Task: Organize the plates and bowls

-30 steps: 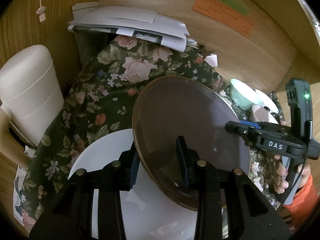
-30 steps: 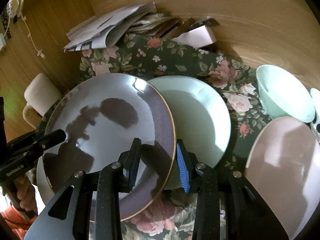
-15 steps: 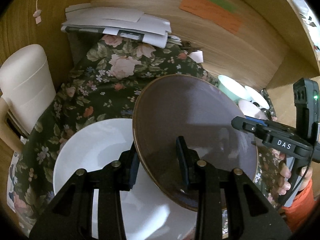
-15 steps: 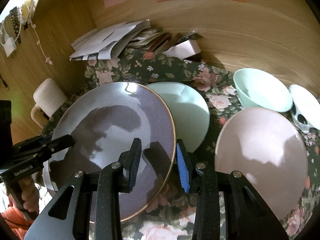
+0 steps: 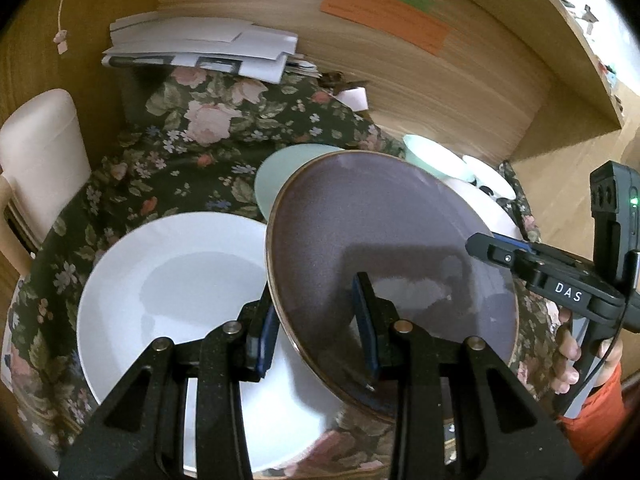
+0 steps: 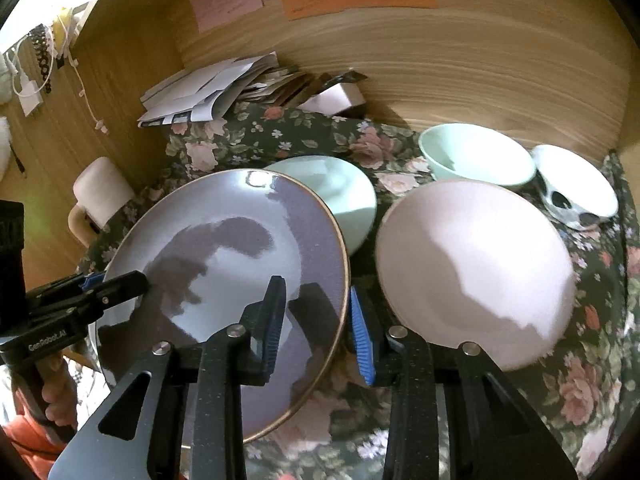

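You have the purple plate (image 5: 392, 264) off the table, carried tilted between both tools. Your left gripper (image 5: 316, 336) has its jaws either side of the plate's near rim — one pad under, one on top, clamped on it as far as the left wrist view shows. Your right gripper (image 6: 318, 320) straddles the opposite rim the same way, one finger over the glossy face, the blue pad outside the gold edge; it reads as closed on the plate, though the contact under the rim is hidden.

Where the plate sits: it hangs partly over the white plate (image 5: 176, 280), which lies flat on the floral cloth (image 5: 192, 148), and its far edge overlaps the mint plate (image 6: 340, 188) behind.

Progress, as I judge it: early to middle. Nothing is stacked yet. Loose on the cloth are the white plate, the mint plate, the pink plate (image 6: 476, 276), the mint bowl (image 6: 476, 156) and the small patterned bowl (image 6: 576, 184) — the two bowls touching or nearly so at the back right.

Left to do, likely: set the purple plate down on the white one, gather the remaining plates into that pile, then nest or group the bowls. Papers (image 6: 208, 88) and a cream chair (image 5: 40, 152) stand clear of the work.
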Motion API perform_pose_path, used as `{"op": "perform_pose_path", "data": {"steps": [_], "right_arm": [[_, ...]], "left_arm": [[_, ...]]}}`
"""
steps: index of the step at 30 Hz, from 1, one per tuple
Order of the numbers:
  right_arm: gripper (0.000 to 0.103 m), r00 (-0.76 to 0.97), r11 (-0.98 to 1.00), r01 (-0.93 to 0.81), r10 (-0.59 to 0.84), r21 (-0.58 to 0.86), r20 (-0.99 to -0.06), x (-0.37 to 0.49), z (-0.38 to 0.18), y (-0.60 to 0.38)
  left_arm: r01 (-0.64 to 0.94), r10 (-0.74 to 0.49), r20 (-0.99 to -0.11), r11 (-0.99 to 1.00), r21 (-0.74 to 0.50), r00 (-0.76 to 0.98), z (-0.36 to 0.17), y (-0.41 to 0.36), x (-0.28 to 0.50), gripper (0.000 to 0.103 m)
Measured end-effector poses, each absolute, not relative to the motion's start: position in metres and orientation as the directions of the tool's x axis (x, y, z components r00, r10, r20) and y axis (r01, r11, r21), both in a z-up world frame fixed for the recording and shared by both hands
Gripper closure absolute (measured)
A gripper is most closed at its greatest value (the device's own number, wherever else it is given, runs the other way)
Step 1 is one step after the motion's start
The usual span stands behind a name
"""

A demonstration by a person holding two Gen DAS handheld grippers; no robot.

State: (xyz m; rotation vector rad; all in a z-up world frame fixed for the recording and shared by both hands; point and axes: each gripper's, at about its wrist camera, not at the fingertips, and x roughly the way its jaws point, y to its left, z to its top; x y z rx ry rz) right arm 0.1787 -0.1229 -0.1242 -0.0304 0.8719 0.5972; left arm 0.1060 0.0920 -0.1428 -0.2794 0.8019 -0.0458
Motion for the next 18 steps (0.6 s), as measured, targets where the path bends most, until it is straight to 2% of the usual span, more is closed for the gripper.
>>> {"op": "perform_pose_path", "data": {"steps": [8,12,18], "right_arm": [[0.075,0.499,0.852,-0.475,0.468,0.221,-0.730,0.163,-0.129,-0.142],[0.080,0.502,0.860,-0.459,0.459,0.224,-0.733,0.154,-0.133,-0.153],[0.081,0.509,0.870,-0.438,0.448,0.228,-0.735,0.143,-0.137,-0.168]], "left_arm": [[-0.041,-0.167,-0.702,0.962,-0.268,0.692,-0.144,0.073,0.096,0.069],[-0.032,-0.176,-0.703,0.962,-0.273,0.689,-0.145,0.065,0.091,0.068],[-0.015,-0.192,-0.707,0.961,-0.276,0.681,-0.147,0.053,0.085,0.068]]}}
